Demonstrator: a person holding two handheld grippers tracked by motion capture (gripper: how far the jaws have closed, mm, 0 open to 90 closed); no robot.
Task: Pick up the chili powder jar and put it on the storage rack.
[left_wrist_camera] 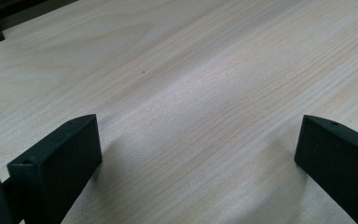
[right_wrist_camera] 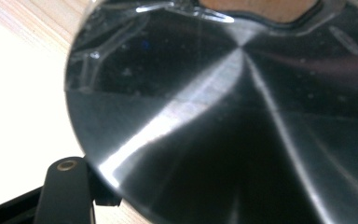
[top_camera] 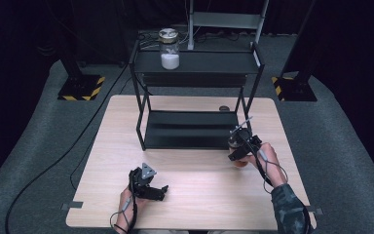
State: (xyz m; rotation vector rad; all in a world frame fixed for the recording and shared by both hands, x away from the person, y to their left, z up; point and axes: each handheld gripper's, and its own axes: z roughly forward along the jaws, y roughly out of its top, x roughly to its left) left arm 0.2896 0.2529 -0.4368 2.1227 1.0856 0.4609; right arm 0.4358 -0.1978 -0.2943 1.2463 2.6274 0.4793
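The right tool [top_camera: 238,146] is pinching a small jar [top_camera: 237,155] with a shiny dark lid [right_wrist_camera: 242,121], holding it above the worktop [top_camera: 190,195], just in front of the black rack [top_camera: 195,122]. The left tool [top_camera: 152,187] rests low on the worktop, its jaws spread wide with nothing between. Another jar [top_camera: 169,48] stands on the rack's top shelf.

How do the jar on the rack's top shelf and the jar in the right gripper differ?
The jar on the top shelf stands free and upright, holding white powder; the jar in the right gripper is held above the table, its contents brownish. Its lid looks dark metal; the shelf jar's lid looks pale. Both are lidded jars.
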